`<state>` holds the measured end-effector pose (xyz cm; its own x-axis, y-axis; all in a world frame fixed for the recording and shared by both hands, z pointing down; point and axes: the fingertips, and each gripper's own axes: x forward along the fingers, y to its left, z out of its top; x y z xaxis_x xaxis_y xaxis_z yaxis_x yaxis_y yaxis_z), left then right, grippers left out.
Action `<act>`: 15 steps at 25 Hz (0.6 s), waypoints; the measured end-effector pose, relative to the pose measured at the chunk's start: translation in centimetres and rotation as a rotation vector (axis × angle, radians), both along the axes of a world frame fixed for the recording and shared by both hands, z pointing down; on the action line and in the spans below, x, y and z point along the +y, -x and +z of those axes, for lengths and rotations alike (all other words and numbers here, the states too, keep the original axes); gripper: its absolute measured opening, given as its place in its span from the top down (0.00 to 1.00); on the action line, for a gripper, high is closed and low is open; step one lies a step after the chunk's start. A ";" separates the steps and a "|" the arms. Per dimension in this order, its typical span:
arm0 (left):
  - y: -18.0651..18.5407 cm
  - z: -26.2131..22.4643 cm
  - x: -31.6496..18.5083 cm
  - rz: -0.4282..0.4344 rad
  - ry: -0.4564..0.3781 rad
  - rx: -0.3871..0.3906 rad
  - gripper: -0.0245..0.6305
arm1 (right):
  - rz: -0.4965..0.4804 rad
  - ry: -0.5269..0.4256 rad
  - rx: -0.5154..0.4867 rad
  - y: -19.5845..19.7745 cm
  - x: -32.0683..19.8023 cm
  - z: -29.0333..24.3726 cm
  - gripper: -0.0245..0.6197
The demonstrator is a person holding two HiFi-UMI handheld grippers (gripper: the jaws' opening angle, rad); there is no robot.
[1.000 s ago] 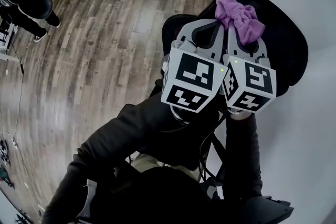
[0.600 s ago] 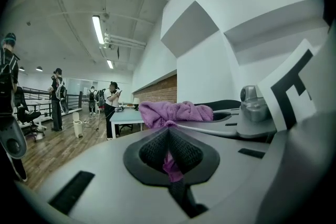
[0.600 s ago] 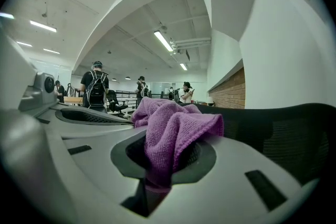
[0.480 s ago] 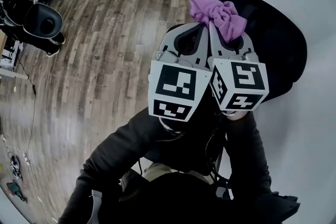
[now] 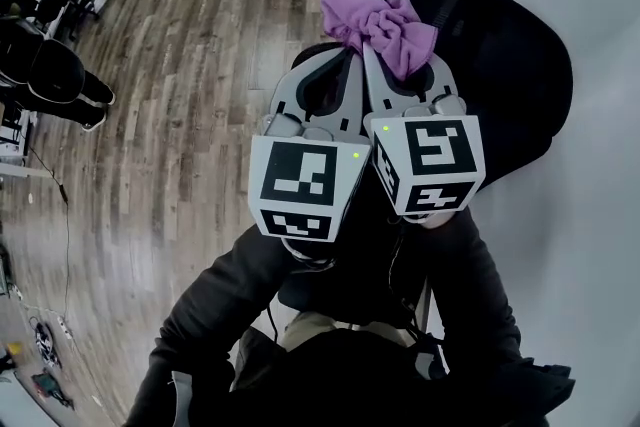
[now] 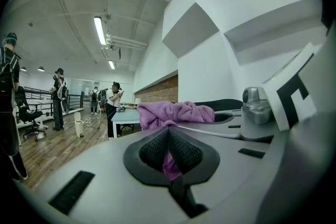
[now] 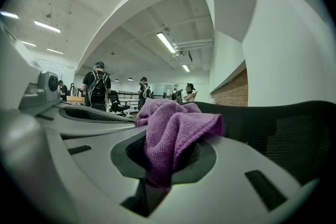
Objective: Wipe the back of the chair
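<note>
The left gripper [image 5: 340,65] and the right gripper [image 5: 385,65] both squeeze their jaws shut on the purple cloth [image 5: 372,20]. The cloth is up by the top of the black chair back [image 5: 500,55]. Most of the wiping probably remains.

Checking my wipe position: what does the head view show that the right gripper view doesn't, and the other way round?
Head view only: both marker cubes, the wood floor, my sleeves and the chair back's full outline. Right gripper view only: ceiling lights, standing people and the chair back's mesh weave. Both: the purple cloth pinched in the right claw, with the chair back behind it.
</note>
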<state>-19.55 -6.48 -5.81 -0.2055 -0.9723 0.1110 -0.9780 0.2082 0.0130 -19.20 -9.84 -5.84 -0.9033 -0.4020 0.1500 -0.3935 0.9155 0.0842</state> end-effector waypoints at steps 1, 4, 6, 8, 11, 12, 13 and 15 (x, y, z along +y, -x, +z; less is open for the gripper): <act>-0.2 0.2 0.0 0.000 0.003 0.004 0.96 | 0.001 0.002 0.002 -0.2 0.0 0.2 0.86; -0.4 1.4 0.2 0.000 0.019 0.023 0.96 | 0.000 0.018 0.014 -0.4 0.2 1.4 0.86; -0.5 2.4 0.5 0.000 0.032 0.039 0.96 | 0.002 0.033 0.026 -0.5 0.5 2.4 0.86; -0.6 3.4 0.8 0.002 0.045 0.051 0.96 | 0.002 0.047 0.040 -0.7 0.9 3.5 0.86; -0.9 4.1 1.3 0.006 0.046 0.059 0.96 | 0.006 0.045 0.049 -1.0 1.4 4.3 0.86; -1.0 4.1 1.5 0.010 0.040 0.062 0.96 | 0.009 0.037 0.053 -1.1 1.5 4.3 0.86; -1.1 4.0 1.6 0.014 0.034 0.064 0.96 | 0.012 0.028 0.057 -1.2 1.6 4.2 0.86; -1.2 4.0 1.6 0.026 0.023 0.066 0.96 | 0.021 0.012 0.056 -1.3 1.6 4.0 0.86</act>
